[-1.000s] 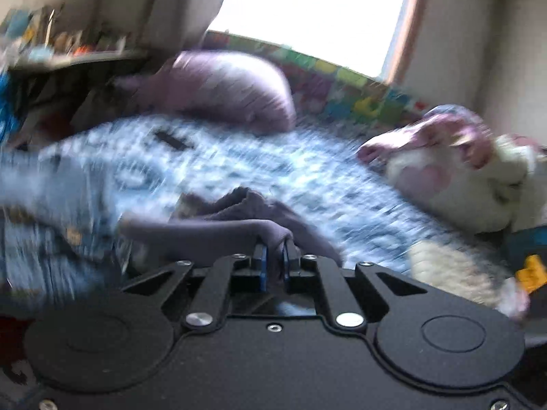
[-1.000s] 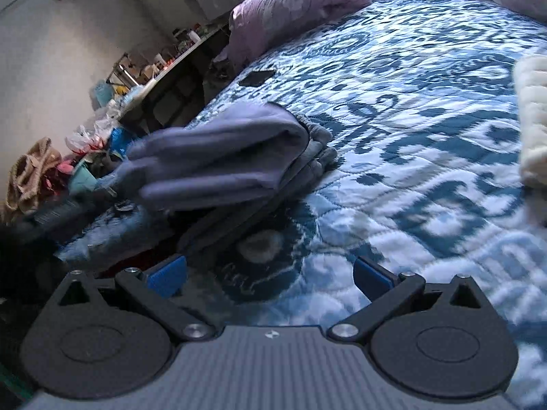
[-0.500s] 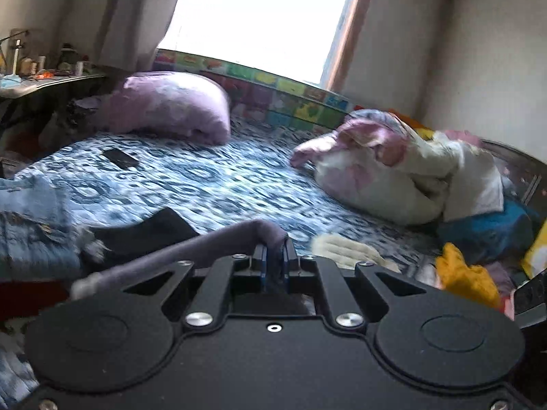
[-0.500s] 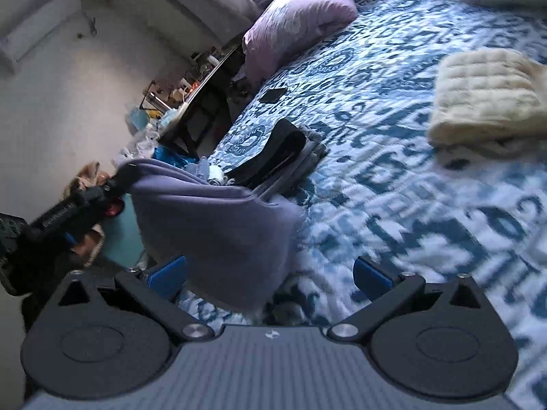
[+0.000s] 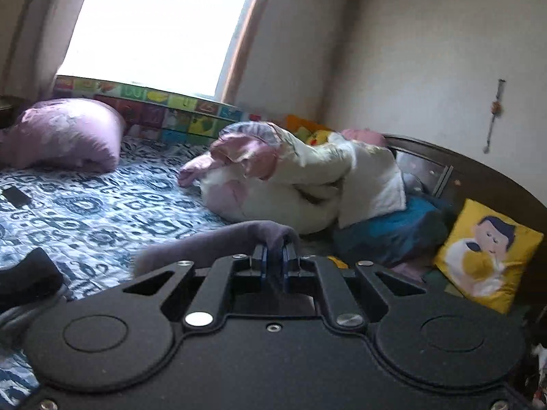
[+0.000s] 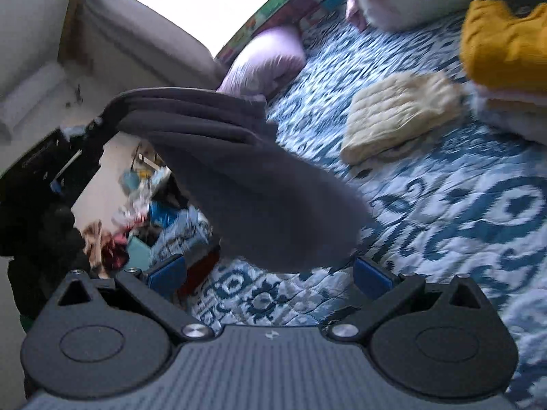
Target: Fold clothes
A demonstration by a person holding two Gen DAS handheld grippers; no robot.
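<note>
left tool [image 5: 275, 256] clamped tight on a fold of the purple-grey garment [image 6: 259, 184], carrying it clear of the bed [image 6: 461, 212]. right tool [image 6: 270, 273] wide apart, holding nothing, just below the hanging cloth. garment bunched in layers, draped in the air above the near part of the blue patterned quilt, not touching it as far as can be told. looks like the carrying step: folded piece lifted and headed toward the stack side, where a cream folded garment [image 6: 400, 112] lies on the quilt with a mustard garment [image 6: 506, 44] further right. next likely calls for lowering the bundle flat beside or onto the cream piece, keeping the layers together, perhaps steadying from below with the free tool. risk: layers sliding open in the swing.
</note>
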